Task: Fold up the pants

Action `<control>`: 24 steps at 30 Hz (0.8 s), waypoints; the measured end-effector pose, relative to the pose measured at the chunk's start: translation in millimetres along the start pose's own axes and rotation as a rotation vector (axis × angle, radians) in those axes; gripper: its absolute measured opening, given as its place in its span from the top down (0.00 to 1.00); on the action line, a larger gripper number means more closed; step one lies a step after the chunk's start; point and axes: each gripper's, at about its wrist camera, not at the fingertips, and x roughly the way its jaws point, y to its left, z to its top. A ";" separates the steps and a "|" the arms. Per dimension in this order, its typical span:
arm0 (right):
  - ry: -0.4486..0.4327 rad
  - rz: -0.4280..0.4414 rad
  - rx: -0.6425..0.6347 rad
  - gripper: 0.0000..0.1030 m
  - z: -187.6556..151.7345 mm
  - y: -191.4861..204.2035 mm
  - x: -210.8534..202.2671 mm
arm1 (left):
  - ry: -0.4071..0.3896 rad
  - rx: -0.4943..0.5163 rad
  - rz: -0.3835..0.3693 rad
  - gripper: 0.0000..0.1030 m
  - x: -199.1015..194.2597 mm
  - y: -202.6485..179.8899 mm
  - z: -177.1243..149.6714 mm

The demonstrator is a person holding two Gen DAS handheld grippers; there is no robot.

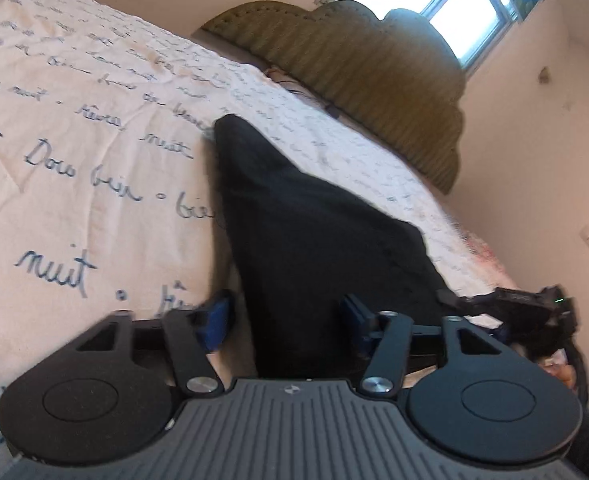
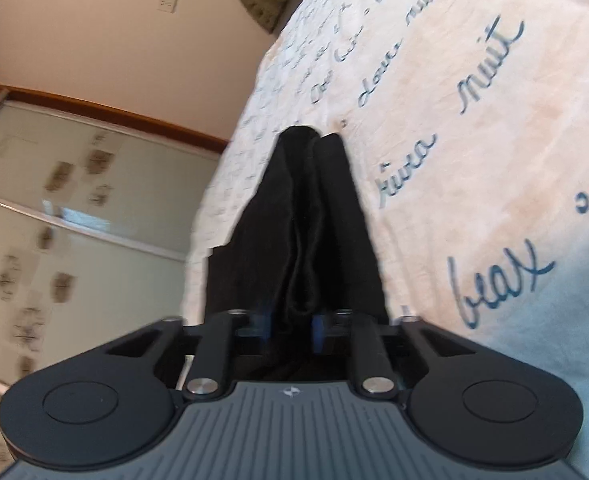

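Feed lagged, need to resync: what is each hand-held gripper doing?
Left hand-held gripper: open around the black pants, pads clear.
Right hand-held gripper: closed on the pants.

The cream bedspread (image 1: pixel 74 128) lies broad and bare on one side of the black pants (image 1: pixel 314 240), with plenty of room to pass there. At the far end the green padded headboard (image 1: pixel 354 72) blocks the way. The right hand-held gripper (image 1: pixel 534 312) crowds the pants' other edge.
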 end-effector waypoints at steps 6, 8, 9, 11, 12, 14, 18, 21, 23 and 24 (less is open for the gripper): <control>-0.077 -0.018 -0.114 0.87 -10.6 23.3 -13.0 | -0.015 0.086 0.056 0.58 2.9 -12.4 -3.6; -0.042 -0.069 -0.095 0.89 -10.4 5.6 -0.4 | -0.017 0.120 0.081 0.59 5.5 -17.4 -4.7; -0.053 -0.033 -0.079 0.90 -9.8 -4.2 -0.4 | -0.018 0.135 0.089 0.60 6.2 -19.6 -5.8; -0.057 0.002 -0.050 0.89 -8.2 -9.9 -2.0 | -0.018 0.138 0.092 0.59 6.8 -19.8 -6.1; -0.055 0.007 -0.054 0.87 -8.4 -9.0 -2.2 | -0.018 0.131 0.089 0.59 6.3 -18.6 -6.2; -0.036 0.029 -0.016 0.82 -4.0 -10.2 -5.4 | -0.018 0.120 0.084 0.58 6.7 -16.1 -5.2; -0.152 0.031 0.050 0.58 9.3 -5.8 -37.6 | -0.020 0.120 0.085 0.56 7.2 -16.0 -4.7; -0.220 -0.022 -0.077 0.21 24.2 24.6 -46.3 | -0.021 0.120 0.083 0.55 7.0 -16.4 -5.0; -0.195 -0.079 -0.172 0.20 35.5 48.5 -34.6 | -0.021 0.120 0.082 0.53 6.6 -16.5 -5.2; -0.183 -0.129 -0.226 0.20 40.8 60.0 -25.3 | -0.021 0.119 0.083 0.52 6.8 -16.8 -5.3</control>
